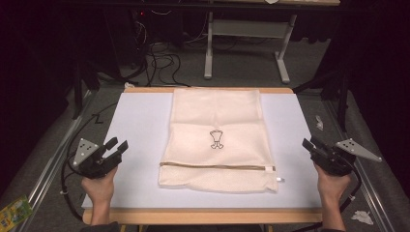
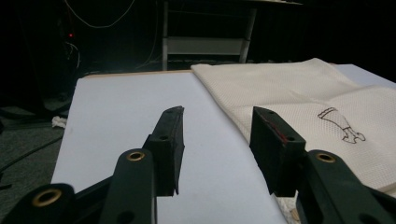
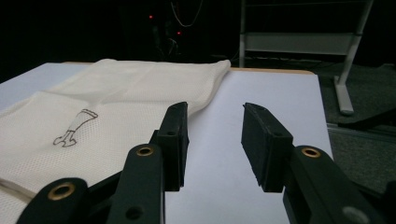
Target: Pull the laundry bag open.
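Bag (image 1: pixel 218 140) between grippers | both jaws open, clear of it

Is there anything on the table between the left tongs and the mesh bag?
Nothing: in the high view, only bare white table top lies between the left tongs and the mesh bag.

Light: the room is dark; only the table is lit.
Floor: grey carpet (image 1: pixel 241 63), with black cables (image 1: pixel 162 63) lying on it.
Furniture: a grey desk frame (image 1: pixel 246 36) stands behind the table.
Table: wooden edge (image 1: pixel 203 216), white sheet (image 1: pixel 140 121) on top.
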{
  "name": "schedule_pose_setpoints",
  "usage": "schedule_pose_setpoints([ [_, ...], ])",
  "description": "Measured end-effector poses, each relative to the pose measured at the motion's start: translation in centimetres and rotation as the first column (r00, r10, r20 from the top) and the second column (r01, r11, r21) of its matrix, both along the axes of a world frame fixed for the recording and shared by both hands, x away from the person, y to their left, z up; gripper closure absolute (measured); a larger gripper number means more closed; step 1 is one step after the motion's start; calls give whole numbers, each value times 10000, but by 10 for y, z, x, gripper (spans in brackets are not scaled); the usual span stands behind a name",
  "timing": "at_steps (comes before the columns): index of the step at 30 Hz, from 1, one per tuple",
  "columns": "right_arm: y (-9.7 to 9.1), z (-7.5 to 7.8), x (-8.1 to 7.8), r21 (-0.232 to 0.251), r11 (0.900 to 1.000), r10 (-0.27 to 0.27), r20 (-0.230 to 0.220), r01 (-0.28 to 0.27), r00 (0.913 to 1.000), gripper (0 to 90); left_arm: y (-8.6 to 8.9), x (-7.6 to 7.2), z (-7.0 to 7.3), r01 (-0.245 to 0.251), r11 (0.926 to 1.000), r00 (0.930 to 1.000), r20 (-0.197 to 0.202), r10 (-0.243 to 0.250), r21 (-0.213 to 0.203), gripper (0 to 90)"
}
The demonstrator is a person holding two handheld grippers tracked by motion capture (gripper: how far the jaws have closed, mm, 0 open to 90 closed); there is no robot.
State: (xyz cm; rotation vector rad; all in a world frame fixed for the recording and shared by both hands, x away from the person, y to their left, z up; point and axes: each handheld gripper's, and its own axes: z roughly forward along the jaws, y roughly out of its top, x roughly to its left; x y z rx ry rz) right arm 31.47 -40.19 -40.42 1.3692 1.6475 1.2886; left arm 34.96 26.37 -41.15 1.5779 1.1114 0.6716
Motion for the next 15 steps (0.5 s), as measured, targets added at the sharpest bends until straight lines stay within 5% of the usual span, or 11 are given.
schedule_pose_setpoints([
  [15,-21,-16,-2,386,9978,-531,-356,545,9980,617,12,6,-11,-408,9991,9982,-441,412,99,557],
])
